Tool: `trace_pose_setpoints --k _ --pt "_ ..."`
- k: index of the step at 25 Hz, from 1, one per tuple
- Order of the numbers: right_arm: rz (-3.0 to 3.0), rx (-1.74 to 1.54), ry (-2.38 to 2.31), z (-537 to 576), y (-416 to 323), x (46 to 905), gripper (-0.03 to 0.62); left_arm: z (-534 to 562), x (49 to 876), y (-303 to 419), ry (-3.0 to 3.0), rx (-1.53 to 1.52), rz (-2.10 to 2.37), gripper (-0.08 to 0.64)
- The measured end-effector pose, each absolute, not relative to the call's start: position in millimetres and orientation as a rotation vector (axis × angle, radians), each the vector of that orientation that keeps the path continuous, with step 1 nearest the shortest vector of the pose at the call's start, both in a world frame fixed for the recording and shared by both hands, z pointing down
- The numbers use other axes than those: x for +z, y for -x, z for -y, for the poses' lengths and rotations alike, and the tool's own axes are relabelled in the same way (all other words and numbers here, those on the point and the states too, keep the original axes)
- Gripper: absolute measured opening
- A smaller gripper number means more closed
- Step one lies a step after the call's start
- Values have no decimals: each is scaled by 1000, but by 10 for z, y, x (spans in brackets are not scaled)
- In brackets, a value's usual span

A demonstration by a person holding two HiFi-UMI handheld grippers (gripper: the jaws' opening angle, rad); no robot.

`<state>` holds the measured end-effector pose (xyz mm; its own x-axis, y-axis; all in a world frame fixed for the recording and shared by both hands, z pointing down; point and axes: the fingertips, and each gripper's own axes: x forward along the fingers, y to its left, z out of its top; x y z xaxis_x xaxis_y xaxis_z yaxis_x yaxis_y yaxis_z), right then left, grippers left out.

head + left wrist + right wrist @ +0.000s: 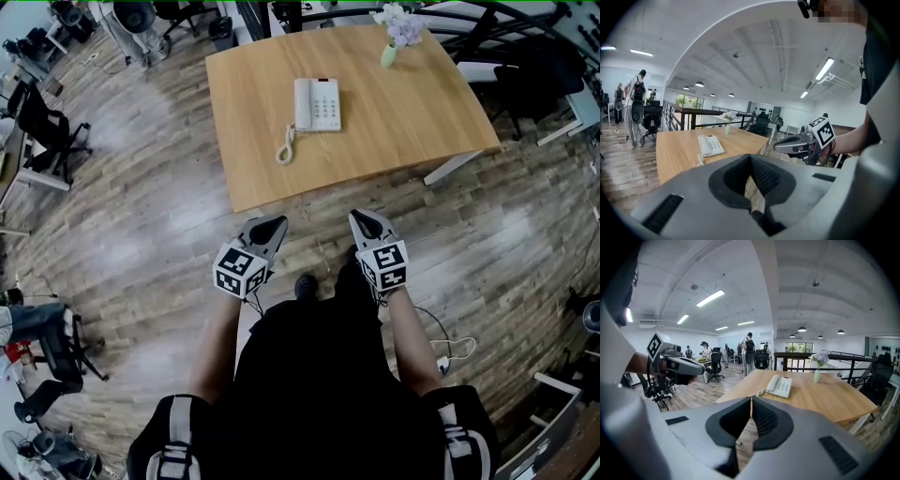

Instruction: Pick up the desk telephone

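A white desk telephone (316,103) lies on a wooden table (403,112), its handset along its left side and a coiled cord (285,147) trailing toward the near edge. The same telephone (710,145) shows in the left gripper view, and as the telephone (780,386) in the right gripper view. My left gripper (275,225) and right gripper (361,219) hang side by side over the floor, short of the table's near edge. Both are shut with nothing between their jaws. The left gripper (750,158) and right gripper (751,401) point toward the table.
A small green vase of pale flowers (395,36) stands at the table's far edge. Office chairs (47,131) and desks stand at the left, a dark chair (534,80) at the right. People (636,108) stand in the distance. A white cable (457,349) lies on the wooden floor.
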<state>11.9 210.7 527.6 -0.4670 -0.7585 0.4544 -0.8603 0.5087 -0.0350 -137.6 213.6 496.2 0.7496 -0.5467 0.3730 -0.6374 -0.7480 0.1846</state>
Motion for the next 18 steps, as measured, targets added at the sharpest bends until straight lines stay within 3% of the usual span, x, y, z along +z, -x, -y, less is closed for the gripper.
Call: trace_pose_setpoints --k 18 --pt "2417 394 -1216 -1712 -529 5335 26 -1885 4971 1057 -2557 428 1061 21"
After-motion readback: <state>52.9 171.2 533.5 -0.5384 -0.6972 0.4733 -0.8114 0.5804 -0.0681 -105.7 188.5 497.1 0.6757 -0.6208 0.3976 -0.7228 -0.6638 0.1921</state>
